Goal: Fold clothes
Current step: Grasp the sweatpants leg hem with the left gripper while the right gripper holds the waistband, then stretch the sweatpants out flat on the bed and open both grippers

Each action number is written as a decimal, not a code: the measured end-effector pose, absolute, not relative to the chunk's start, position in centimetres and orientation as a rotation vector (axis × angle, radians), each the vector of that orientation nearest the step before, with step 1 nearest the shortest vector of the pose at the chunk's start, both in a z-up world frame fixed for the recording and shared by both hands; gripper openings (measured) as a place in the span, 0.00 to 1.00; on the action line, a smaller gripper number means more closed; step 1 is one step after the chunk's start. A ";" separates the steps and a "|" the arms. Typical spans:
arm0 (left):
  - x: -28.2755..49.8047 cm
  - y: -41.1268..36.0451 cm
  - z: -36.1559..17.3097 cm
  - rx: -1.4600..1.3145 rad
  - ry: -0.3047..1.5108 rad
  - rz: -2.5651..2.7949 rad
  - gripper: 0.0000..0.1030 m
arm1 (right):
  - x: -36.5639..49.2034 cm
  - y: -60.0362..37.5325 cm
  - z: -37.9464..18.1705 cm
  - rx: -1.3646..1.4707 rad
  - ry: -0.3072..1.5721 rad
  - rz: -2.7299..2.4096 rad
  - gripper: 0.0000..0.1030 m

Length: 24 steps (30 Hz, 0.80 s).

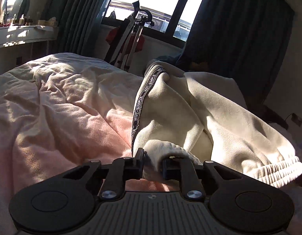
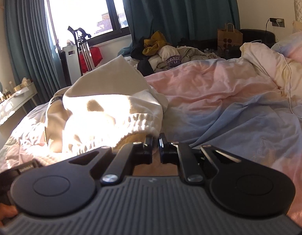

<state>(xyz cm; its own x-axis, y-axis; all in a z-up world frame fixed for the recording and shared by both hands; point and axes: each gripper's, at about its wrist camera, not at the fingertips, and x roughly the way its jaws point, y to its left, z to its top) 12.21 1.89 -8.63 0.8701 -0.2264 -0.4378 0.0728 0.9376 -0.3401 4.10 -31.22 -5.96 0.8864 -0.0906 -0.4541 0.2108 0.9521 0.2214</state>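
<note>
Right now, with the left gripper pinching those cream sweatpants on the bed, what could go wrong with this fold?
1. The left gripper seems to pinch only a small bunch at the edge of the cream sweatpants, so the fabric may slip out when lifted.
2. The right gripper looks nearly shut with nothing clearly between its fingers, so one side may sag.
3. The rumpled duvet underneath could drag along or crease the fold.

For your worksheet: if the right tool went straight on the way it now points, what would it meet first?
Most likely the pastel duvet: the right tool, nearly shut, points low across the bed. The cream sweatpants' elastic cuff lies just left of that line. Depth is unclear.
</note>
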 end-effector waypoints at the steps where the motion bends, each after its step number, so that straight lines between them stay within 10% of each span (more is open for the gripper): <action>1: 11.8 2.4 -8.2 -0.360 0.476 -0.162 0.17 | 4.3 -31.1 -6.1 0.266 0.468 -0.163 0.12; 24: 14.6 18.6 4.0 -0.664 0.309 -0.067 0.08 | 3.2 -20.2 -4.5 0.205 0.408 0.346 0.12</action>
<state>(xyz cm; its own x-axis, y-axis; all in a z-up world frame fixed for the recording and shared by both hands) 14.64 18.57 4.04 0.9524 -0.1589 -0.2602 -0.0370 0.7869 -0.6160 3.23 -20.21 -4.48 0.8610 0.3678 -0.3512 -0.2864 0.9214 0.2627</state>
